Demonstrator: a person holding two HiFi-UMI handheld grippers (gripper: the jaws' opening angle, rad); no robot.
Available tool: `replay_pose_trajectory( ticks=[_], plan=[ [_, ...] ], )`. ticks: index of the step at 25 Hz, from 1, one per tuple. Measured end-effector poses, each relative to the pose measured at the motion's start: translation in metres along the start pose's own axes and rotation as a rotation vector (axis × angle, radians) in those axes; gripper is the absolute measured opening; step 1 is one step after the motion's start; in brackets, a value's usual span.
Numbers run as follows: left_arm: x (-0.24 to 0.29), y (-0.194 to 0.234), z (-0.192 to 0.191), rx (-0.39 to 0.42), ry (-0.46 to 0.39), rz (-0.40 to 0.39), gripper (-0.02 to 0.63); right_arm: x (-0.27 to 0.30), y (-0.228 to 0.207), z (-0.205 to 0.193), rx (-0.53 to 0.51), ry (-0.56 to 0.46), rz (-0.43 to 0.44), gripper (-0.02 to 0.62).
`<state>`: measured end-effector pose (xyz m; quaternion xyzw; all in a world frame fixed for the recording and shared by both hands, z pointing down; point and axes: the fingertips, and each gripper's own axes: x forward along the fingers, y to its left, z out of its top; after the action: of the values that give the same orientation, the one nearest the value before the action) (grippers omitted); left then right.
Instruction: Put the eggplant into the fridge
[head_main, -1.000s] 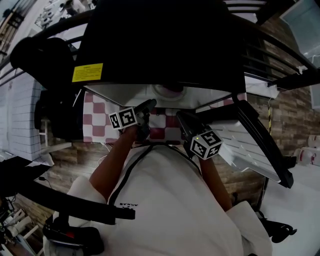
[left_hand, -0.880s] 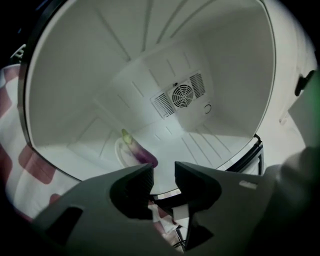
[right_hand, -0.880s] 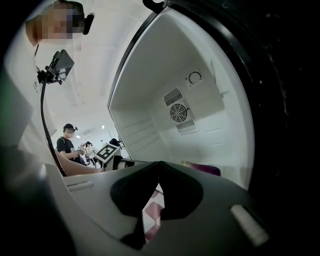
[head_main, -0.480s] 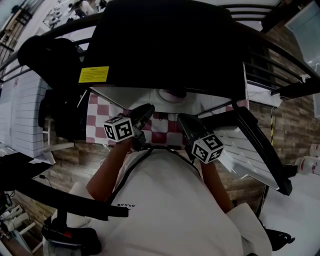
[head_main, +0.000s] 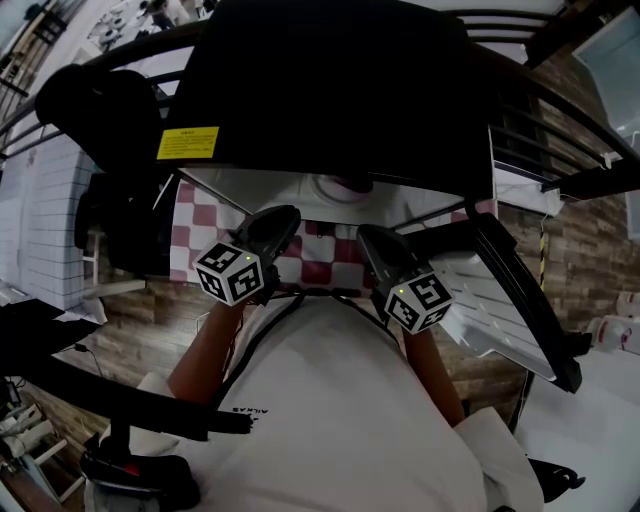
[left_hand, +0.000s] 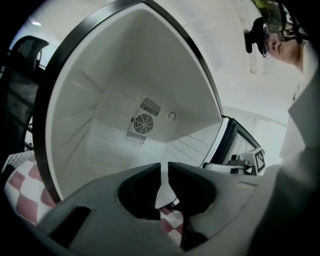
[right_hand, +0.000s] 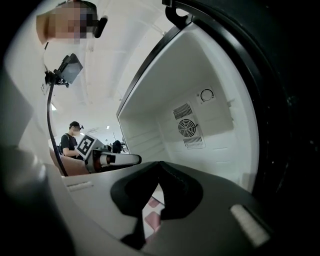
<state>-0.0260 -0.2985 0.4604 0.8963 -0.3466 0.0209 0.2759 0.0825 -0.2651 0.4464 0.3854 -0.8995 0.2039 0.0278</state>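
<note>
White shirt (head_main: 340, 420), black cable (head_main: 262, 335), 2 marker cubes (head_main: 230, 272) (head_main: 418, 300)

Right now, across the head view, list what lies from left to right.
Yellow label → left claw, its jaws closing with nothing between them → right claw → open fridge door.

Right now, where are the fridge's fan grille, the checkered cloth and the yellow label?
fan grille (left_hand: 143, 122): left gripper view, round centre.
checkered cloth (head_main: 197, 228): head view, left squares.
yellow label (head_main: 188, 142): head view, its middle.
</note>
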Motion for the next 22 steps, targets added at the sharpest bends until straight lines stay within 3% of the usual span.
replay_pose_trajectory(
  ticks=[6, 14, 22],
  plan=[
    [-0.006, -0.002, 0.006, 0.094, -0.005, 0.034, 0.008, -0.003, 0.0, 0.001, 0.002, -0.004, 0.0, 0.008],
    [-0.006, -0.01, 0.013, 0.235, -0.001, 0.059, 0.006, -0.006, -0.001, -0.002, 0.0, 0.005, -0.015, 0.006],
    [-0.002, 0.002, 0.006, 0.175, 0.007, 0.081, 0.006, -0.006, -0.002, -0.006, -0.003, 0.015, -0.029, 0.006]
  ],
)
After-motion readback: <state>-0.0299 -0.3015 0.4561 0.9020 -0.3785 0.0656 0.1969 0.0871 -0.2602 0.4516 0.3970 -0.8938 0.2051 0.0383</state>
